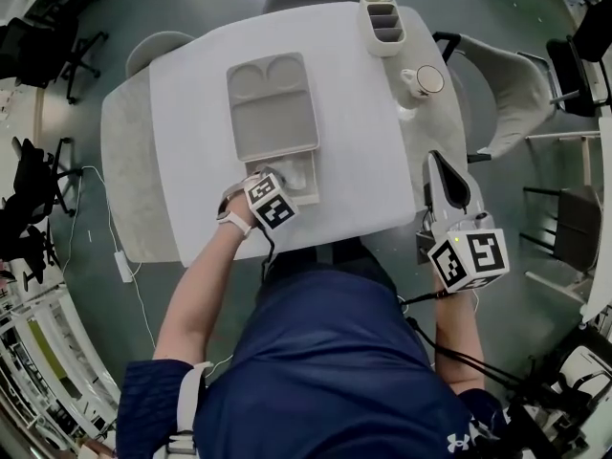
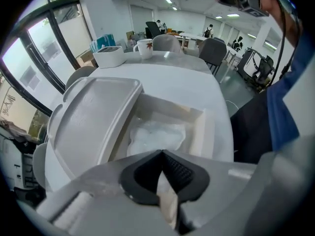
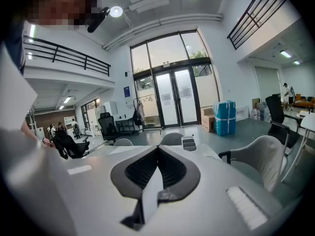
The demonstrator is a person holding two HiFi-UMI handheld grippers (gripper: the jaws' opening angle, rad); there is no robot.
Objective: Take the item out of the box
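Left gripper view: my left gripper is clamped fully together over the white wrapped item, which lies in the open box. It may have caught only a wisp of wrapper, so lifting could drop the item. My right gripper is closed and empty, well apart.
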